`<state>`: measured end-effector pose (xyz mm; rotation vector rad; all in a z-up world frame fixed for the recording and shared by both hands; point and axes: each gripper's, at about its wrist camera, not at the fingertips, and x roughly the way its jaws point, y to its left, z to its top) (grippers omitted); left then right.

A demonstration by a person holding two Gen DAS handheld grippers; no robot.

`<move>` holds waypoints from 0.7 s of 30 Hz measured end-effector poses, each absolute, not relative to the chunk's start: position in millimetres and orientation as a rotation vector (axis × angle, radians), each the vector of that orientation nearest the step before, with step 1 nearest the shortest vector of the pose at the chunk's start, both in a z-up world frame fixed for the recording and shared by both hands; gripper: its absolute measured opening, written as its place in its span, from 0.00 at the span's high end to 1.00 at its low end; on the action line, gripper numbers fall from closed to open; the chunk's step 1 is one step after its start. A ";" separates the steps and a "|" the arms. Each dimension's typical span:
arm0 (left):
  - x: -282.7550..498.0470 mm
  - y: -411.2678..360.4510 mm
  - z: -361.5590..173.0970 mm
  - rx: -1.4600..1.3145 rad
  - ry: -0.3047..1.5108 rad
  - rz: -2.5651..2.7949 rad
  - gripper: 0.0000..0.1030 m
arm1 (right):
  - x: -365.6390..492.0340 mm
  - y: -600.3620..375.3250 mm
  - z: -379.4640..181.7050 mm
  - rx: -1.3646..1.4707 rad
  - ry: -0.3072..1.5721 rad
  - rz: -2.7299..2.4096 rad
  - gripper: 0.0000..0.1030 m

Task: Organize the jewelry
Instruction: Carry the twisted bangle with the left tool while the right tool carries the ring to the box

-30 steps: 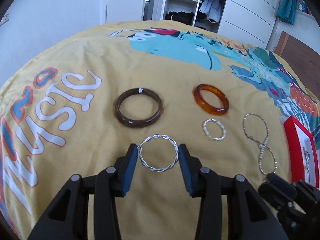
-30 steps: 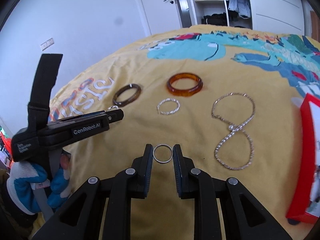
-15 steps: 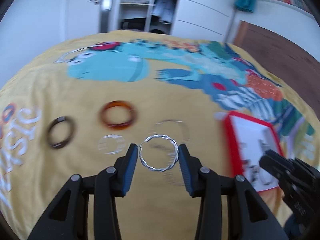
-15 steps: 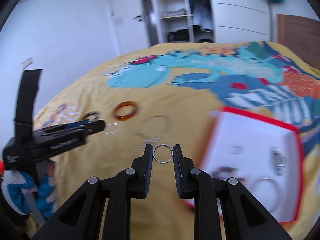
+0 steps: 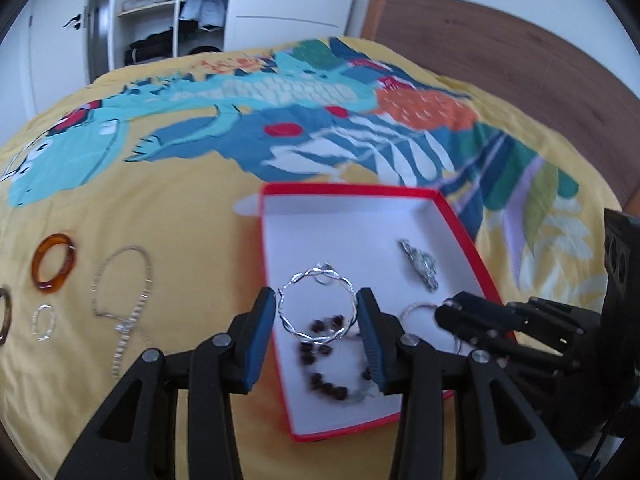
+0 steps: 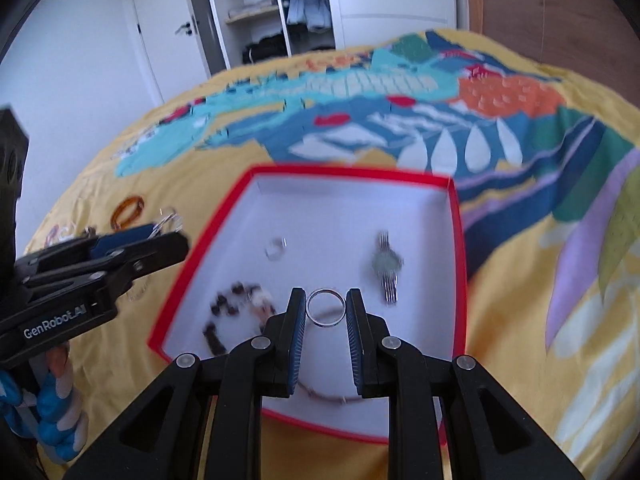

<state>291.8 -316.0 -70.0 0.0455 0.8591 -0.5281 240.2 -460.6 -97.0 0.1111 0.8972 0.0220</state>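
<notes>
The red box [image 5: 460,224] on the bedspread [image 5: 180,200] holds a watch [image 5: 418,264], dark beads [image 5: 320,344] and a small ring [image 6: 276,249]. Above it, the left gripper [image 5: 317,312] pinches a twisted silver bangle [image 5: 317,307] and the right gripper [image 6: 325,308] pinches a plain silver ring [image 6: 325,307]

Box on bed, loose jewelry to its left, both tongs over the box.

The box [image 5: 460,226] sits on the bed [image 5: 180,208]; in the left wrist view the bangle [image 5: 54,263], chain necklace [image 5: 124,300] and small twisted ring [image 5: 44,322] lie on the bed left of it, bangle farthest back, ring nearest, necklace between them and the box. Inside the box: watch [image 6: 386,266] right, small ring [image 6: 276,249] toward the back left, bead bracelet [image 6: 224,316] front left. The left tongs [image 5: 316,310] carry a twisted bangle [image 5: 298,330] over the box's left part; the right tongs [image 6: 326,307] carry a plain ring [image 6: 320,322] over its front middle. Wardrobe [image 6: 280,8] behind the bed.
</notes>
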 end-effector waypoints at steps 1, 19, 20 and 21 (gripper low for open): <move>290.6 -319.1 -73.8 0.053 0.870 -0.533 0.62 | 240.1 -460.1 -99.9 0.106 0.909 0.023 0.80; 277.6 -333.0 -109.7 0.118 0.970 -0.566 0.62 | 243.2 -462.0 -128.2 0.056 1.025 0.030 0.80; 277.7 -332.5 -109.8 0.115 0.973 -0.567 0.62 | 243.2 -462.2 -128.1 0.054 1.026 0.030 0.80; 278.1 -332.1 -109.9 0.112 0.976 -0.568 0.62 | 243.2 -462.2 -128.2 0.054 1.027 0.030 0.80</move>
